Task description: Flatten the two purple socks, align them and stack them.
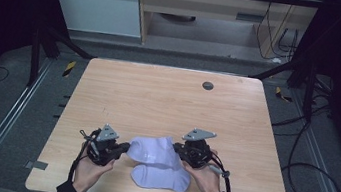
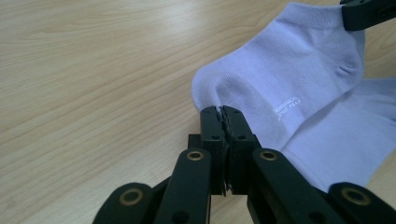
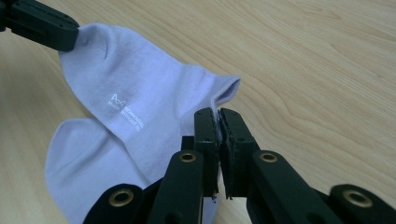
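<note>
Two pale lilac ankle socks lie near the table's front edge. The upper sock point(image 1: 153, 150) is held at both ends and lies partly over the lower sock point(image 1: 159, 178). My left gripper point(image 1: 124, 148) is shut on the upper sock's toe end point(image 2: 219, 93). My right gripper point(image 1: 177, 149) is shut on its cuff end point(image 3: 224, 91). White lettering shows on the upper sock point(image 3: 123, 112). In the left gripper view the right gripper's jaw tip point(image 2: 369, 11) pinches the far cuff, and the lower sock point(image 2: 345, 144) lies beneath.
The wooden table point(image 1: 168, 100) stretches bare behind the socks, with a dark round grommet point(image 1: 208, 85) near its far edge. Tape tabs point(image 1: 36, 165) mark the front corners. Cables point(image 1: 314, 172) run across the floor at the right.
</note>
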### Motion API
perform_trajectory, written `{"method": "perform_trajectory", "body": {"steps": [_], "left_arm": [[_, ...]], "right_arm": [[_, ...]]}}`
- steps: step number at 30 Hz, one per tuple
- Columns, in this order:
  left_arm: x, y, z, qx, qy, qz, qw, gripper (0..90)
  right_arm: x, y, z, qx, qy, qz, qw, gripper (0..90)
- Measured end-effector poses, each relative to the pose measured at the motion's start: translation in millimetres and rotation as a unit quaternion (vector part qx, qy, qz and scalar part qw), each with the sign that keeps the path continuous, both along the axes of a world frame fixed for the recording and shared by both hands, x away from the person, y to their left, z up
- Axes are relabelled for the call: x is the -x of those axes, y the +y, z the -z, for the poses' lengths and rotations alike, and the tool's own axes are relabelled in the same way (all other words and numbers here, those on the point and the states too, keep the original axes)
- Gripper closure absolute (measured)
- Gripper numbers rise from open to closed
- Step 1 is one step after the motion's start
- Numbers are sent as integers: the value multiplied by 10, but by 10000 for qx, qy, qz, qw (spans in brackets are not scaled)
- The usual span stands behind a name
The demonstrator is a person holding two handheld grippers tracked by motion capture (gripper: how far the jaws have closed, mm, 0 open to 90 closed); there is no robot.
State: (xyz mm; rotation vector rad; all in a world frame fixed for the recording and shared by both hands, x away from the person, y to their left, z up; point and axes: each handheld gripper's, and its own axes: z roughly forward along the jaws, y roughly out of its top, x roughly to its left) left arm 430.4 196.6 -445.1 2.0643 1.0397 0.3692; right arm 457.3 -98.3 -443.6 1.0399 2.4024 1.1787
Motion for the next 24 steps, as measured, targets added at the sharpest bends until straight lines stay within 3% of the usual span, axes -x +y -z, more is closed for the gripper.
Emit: {"method": "perform_trajectory", "body": {"steps": [12,19,24], "left_arm": [[249,-193,56,-45,161,304,9994,878],[335,-301,126,-116,308,488,9983,878],[356,-323,174,-189,413,538,9975,878]], "right_arm": [[309,-230,-1,-101,155,124,9998,862],[471,-344,34,-148,234,150,9995,862],[497,-357,77,-126,340,156,9992,861]]}}
